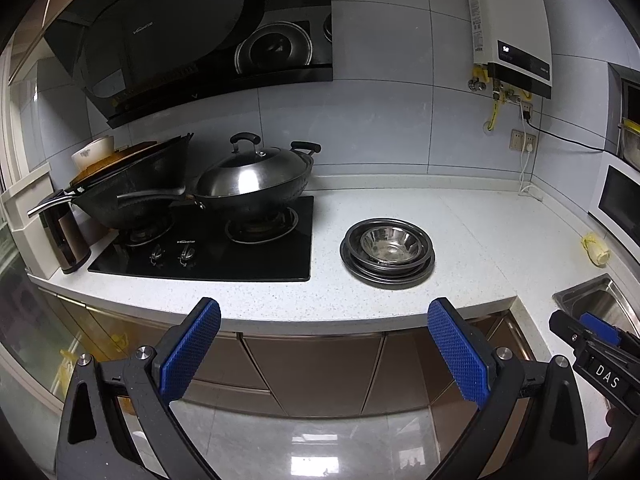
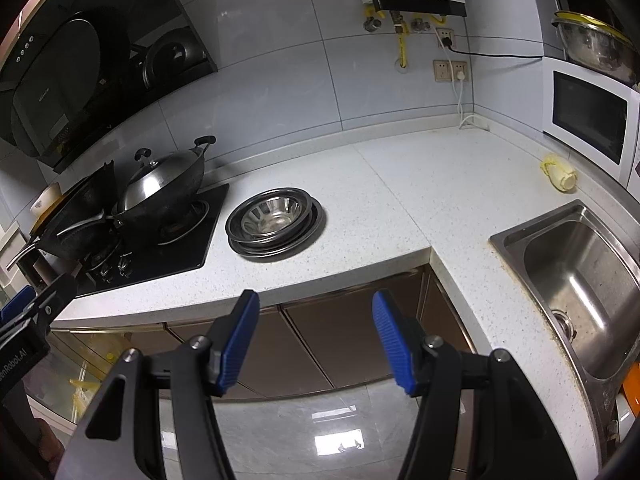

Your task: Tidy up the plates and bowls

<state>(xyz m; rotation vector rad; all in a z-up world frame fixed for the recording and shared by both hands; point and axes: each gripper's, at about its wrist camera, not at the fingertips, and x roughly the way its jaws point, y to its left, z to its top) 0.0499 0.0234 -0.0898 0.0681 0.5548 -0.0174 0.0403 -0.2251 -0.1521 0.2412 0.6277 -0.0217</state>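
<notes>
Steel bowl nests in stacked plates on the counter — left gripper and right gripper gape wide, empty.

The left wrist view looks from in front of the surface, off its edge and above the floor, facing the back wall with the hob left of centre. The right wrist view stands further right, turned toward the corner, the sink close by. Both share the stacked steel dishes, hob and woks
</notes>
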